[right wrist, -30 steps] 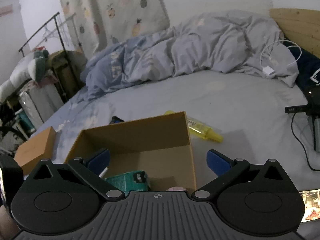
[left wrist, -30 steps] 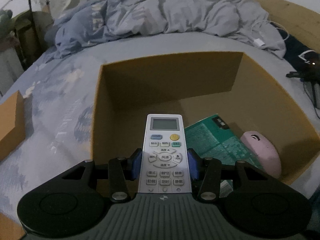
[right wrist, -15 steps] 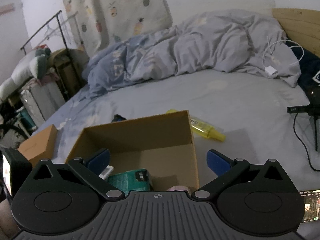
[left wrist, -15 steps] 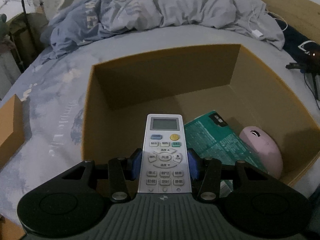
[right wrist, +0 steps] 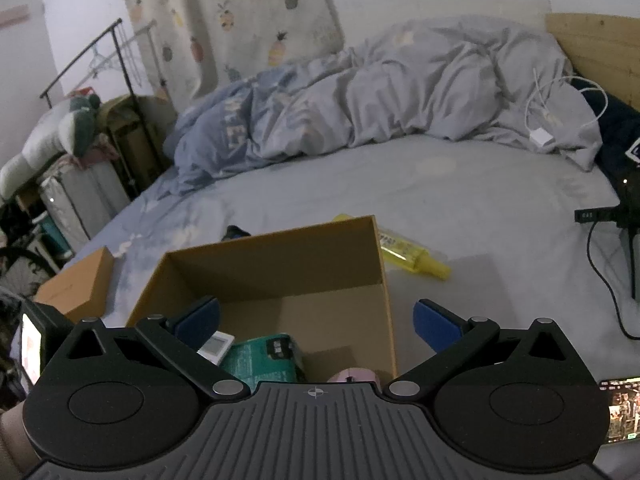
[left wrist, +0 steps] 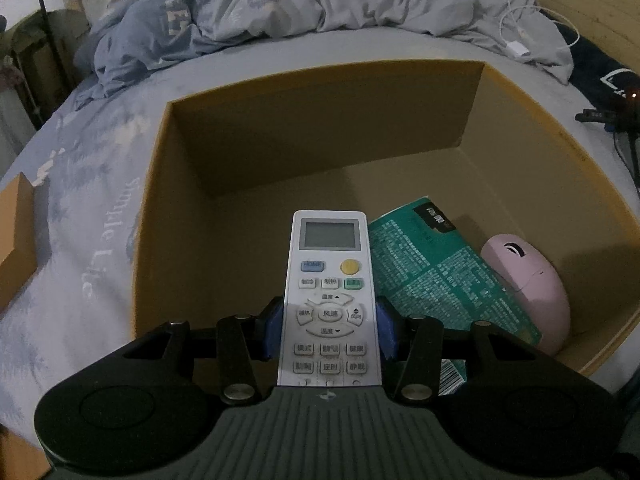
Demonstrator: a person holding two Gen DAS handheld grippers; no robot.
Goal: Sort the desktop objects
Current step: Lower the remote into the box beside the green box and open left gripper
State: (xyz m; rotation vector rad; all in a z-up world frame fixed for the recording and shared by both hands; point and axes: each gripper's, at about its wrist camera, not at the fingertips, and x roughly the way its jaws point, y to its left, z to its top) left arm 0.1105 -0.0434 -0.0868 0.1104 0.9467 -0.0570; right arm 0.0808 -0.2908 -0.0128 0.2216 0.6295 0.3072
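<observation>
Left wrist view shows the left gripper point(left wrist: 329, 328) closed on the white air-conditioner remote point(left wrist: 329, 300), whose sides are touched by the blue pads point(left wrist: 273, 330) at its lower middle, while its screen end points up over the open cardboard box point(left wrist: 154, 216). I judge that the step in hand is placing the remote, so the next move calls for lowering it onto the bare floor in the left part of the box, beside the green packet point(left wrist: 440, 272) and the pink mouse point(left wrist: 528, 288), and then opening the fingers. Right wrist view shows the right gripper point(right wrist: 316, 322) wide open and empty above the near edge of the box, and a yellow tube point(right wrist: 412, 258) on the bed sheet point(right wrist: 460, 208) beyond the box seems the next thing to sort.

Yellow bottle point(right wrist: 412, 258) beside cardboard box point(right wrist: 376, 280)
</observation>
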